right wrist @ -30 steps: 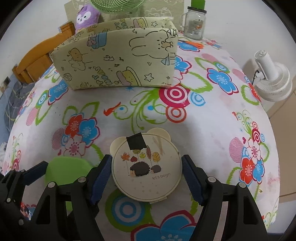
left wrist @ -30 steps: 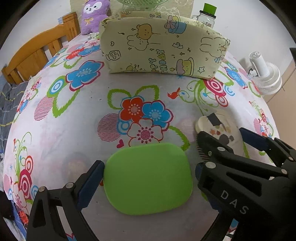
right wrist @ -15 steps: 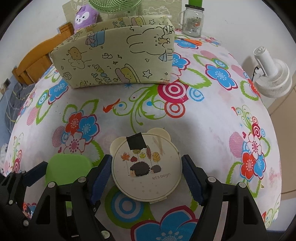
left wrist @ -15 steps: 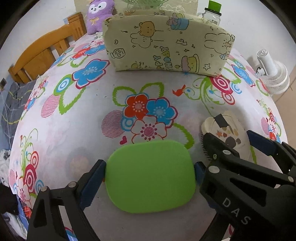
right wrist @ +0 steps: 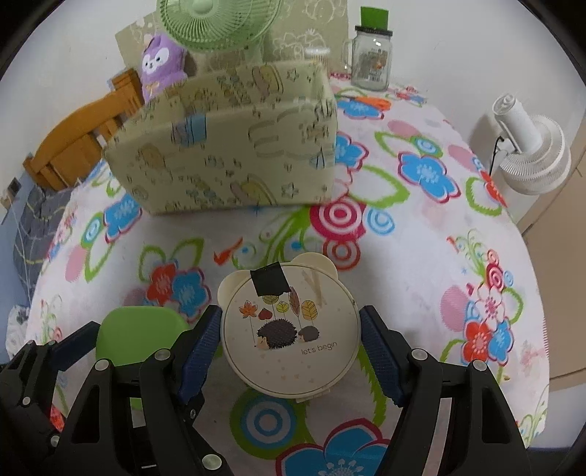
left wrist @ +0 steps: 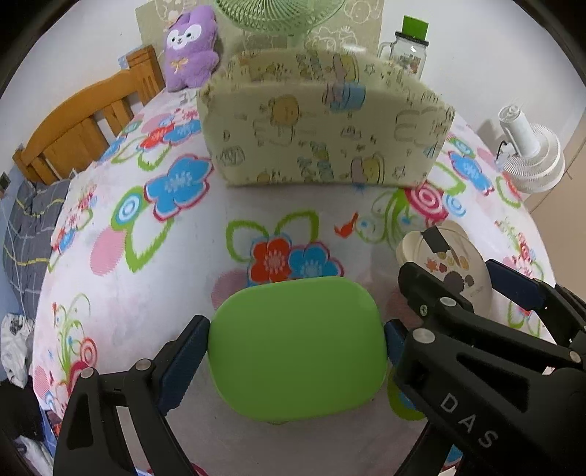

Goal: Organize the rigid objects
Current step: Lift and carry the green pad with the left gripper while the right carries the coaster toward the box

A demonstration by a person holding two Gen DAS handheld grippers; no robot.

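Observation:
A green rounded-rectangle box (left wrist: pixel 293 366) sits between the blue pads of my left gripper (left wrist: pixel 296 327), which is shut on its two short sides. It hangs a little above the flowered tablecloth (left wrist: pixel 146 293), with a shadow beneath. Just to its right, my right gripper (right wrist: pixel 291 318) is shut on a round cream box (right wrist: pixel 289 329) with bear ears, a hedgehog print and a strip of black tape. That box is also off the cloth. Each view shows the other hand's load: the round box (left wrist: pixel 450 260) and the green box (right wrist: pixel 139 329). A pale yellow cartoon-print fabric bin (left wrist: pixel 322 146) stands open-topped farther back.
Behind the bin (right wrist: pixel 227 157) are a purple plush toy (left wrist: pixel 190 44), a green fan (right wrist: pixel 216 22) and a glass jar with a green lid (right wrist: pixel 371 55). A white fan (right wrist: pixel 531 146) stands off the table's right edge. A wooden chair (left wrist: pixel 80 124) is at the left.
Both grippers have risen with their boxes, which now hang above the cloth. The left jaws closed onto the green box first. The bin looks nearer in both views.

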